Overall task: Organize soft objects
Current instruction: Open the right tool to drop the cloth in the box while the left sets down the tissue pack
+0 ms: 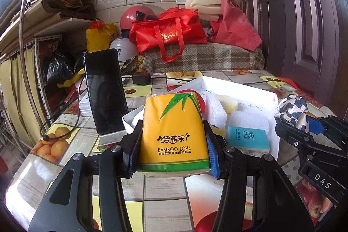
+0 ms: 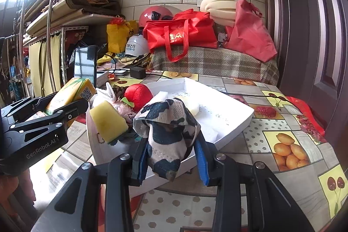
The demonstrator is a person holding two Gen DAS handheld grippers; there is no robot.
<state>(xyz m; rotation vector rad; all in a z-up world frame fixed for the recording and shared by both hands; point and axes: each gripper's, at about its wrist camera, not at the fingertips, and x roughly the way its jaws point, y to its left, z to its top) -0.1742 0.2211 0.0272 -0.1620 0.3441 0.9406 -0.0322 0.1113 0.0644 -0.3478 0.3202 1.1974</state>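
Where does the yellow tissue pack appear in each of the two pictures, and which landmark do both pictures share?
Left wrist view: the yellow tissue pack is at centre, low, clamped in the left tongs.
Right wrist view: the same pack is at the left edge, mid-height, seen from its side, above the black arm of those tongs.
Shared landmark: the red bag at the back.

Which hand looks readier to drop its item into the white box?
Probably the right. The right gripper holds the cow-print cloth over the white box rim; the left gripper holds the yellow tissue pack at the box's crowded end.
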